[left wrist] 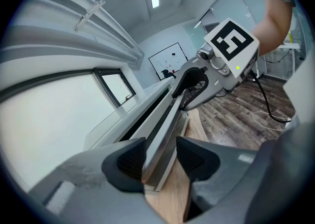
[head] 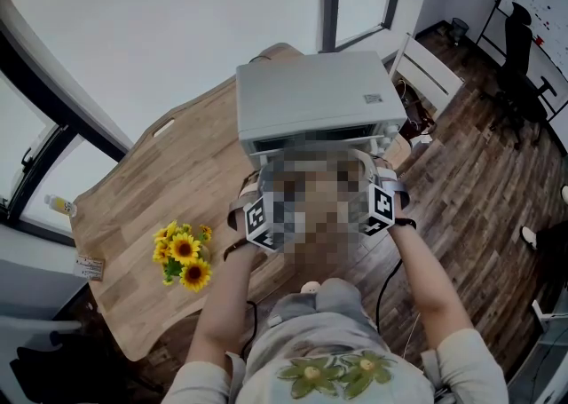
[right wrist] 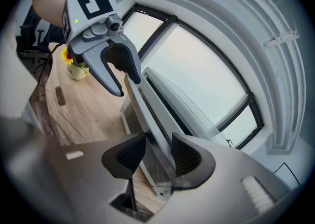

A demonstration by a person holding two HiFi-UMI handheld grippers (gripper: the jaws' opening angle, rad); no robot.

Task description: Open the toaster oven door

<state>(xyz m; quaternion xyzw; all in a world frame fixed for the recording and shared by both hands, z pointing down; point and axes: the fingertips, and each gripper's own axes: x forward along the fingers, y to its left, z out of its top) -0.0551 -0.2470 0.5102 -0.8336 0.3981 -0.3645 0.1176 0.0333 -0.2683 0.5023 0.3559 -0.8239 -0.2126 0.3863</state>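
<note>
A silver toaster oven (head: 311,96) stands at the far side of the wooden table (head: 177,180); a mosaic patch covers its front in the head view. My left gripper (left wrist: 160,158) is shut on the left end of the door's long handle bar (left wrist: 167,119), which runs away between its pads. My right gripper (right wrist: 157,155) is shut on the bar's (right wrist: 147,114) other end. Each gripper view shows the other gripper further along the bar: the right gripper (left wrist: 189,82) and the left gripper (right wrist: 120,70). A dark gap (left wrist: 142,119) shows between the door's top and the oven body.
A small pot of sunflowers (head: 184,256) stands on the table to my left, also in the right gripper view as the sunflowers (right wrist: 74,65). A white chair (head: 428,69) sits right of the oven. Large windows run behind the table. A cable (left wrist: 268,105) lies on the wood floor.
</note>
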